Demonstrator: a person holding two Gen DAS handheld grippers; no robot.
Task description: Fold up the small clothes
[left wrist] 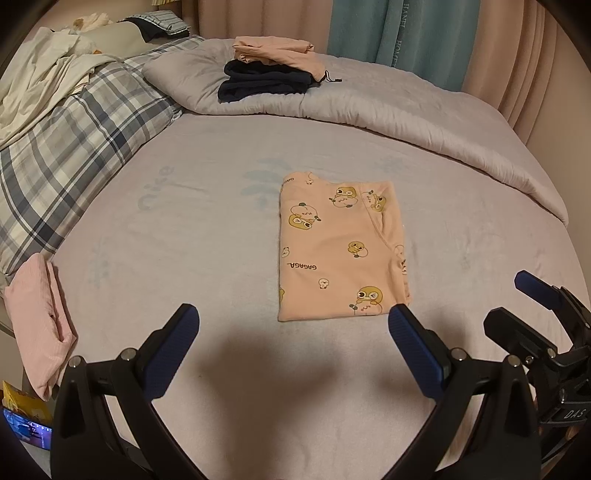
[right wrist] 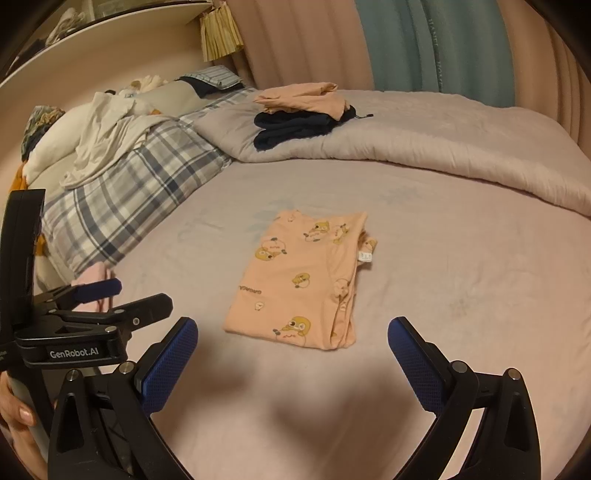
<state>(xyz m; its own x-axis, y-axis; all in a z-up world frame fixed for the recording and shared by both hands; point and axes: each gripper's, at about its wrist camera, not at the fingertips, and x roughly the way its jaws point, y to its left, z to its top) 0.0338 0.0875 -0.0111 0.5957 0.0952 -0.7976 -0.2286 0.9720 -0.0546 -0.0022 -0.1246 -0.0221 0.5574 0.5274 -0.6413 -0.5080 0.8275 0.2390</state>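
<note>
The folded peach garment (left wrist: 338, 247) hides its inner layers; the print on its small white tag (right wrist: 365, 256) is too small to read. The pink cloth (left wrist: 38, 325) beside the plaid pillow (left wrist: 70, 162) is partly hidden in the right wrist view by the left gripper (right wrist: 129, 295). The curtain lettering (left wrist: 400, 33) is cut off and blurred.

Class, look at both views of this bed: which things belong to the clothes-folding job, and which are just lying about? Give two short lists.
Belongs to the job:
- peach duck-print garment, folded on the sheet
- left claw, open
- right claw, open
- stack of folded clothes on the duvet
- pink folded cloth

Just lying about:
- plaid pillow
- white crumpled fabric
- grey duvet
- curtains
</note>
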